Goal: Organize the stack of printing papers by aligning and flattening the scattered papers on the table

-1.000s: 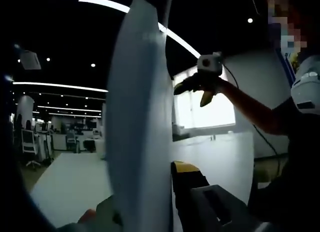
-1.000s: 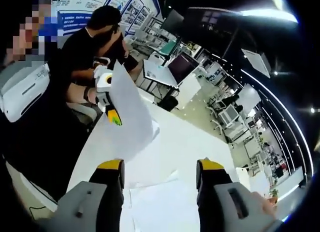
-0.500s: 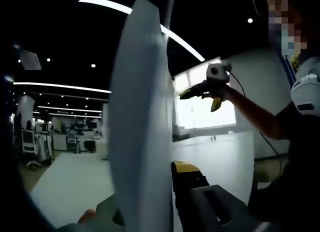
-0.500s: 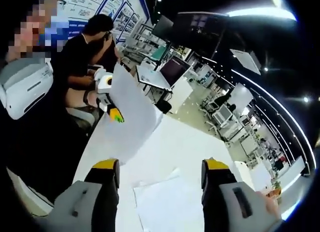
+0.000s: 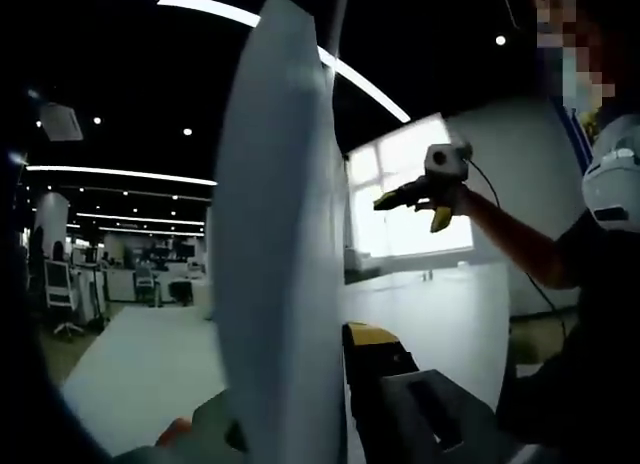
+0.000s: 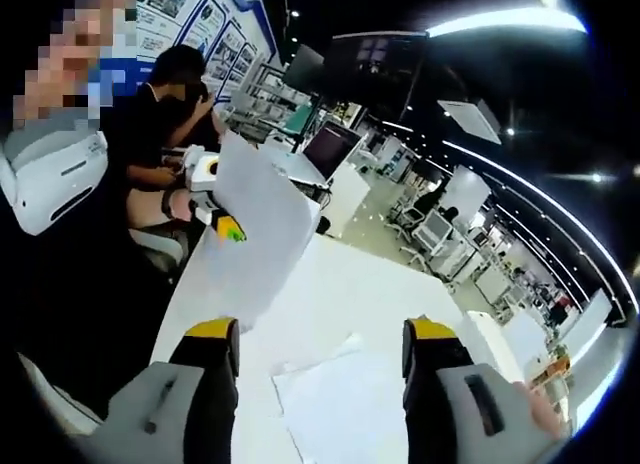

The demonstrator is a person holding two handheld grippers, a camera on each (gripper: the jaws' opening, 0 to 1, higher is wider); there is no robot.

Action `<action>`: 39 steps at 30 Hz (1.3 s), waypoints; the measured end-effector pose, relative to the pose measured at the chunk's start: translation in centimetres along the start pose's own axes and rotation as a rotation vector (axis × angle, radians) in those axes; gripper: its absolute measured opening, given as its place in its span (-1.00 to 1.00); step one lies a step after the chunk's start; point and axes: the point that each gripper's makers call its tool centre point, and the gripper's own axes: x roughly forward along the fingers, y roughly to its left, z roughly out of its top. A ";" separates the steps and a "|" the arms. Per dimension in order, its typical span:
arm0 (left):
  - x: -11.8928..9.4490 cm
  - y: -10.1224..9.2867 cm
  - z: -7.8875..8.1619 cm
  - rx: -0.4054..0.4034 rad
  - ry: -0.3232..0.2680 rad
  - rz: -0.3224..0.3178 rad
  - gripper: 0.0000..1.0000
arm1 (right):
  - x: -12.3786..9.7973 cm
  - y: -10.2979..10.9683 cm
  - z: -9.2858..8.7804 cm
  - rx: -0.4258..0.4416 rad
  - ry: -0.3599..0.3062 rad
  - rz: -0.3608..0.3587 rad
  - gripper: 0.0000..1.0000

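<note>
White printing sheet (image 6: 250, 234) hung lifted above the white table's (image 6: 370, 284) near left edge, clamped in the left gripper (image 6: 222, 227), while the right gripper (image 6: 320, 344), jaws apart and holding nothing, pointed at the scattered white sheets (image 6: 345, 409) lying flat just ahead.

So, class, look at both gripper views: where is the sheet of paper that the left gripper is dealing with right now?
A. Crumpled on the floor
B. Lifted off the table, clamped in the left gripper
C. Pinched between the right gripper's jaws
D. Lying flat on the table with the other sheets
B: the sheet of paper hangs in the air from the left gripper, above the table, while the right gripper is open with nothing between its jaws.
</note>
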 end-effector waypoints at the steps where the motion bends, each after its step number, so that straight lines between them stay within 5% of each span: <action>1: 0.0 0.0 0.0 0.000 0.000 0.000 -0.88 | -0.1 0.1 -0.1 0.003 -0.005 -0.001 0.23; 29: -0.3 0.0 0.3 0.005 -0.008 0.006 -0.88 | -0.7 1.9 -3.4 0.094 -0.044 -0.050 0.29; 39: -0.3 0.0 0.3 0.006 -0.008 0.006 -0.88 | -0.2 2.6 -4.8 0.143 -0.078 -0.066 0.49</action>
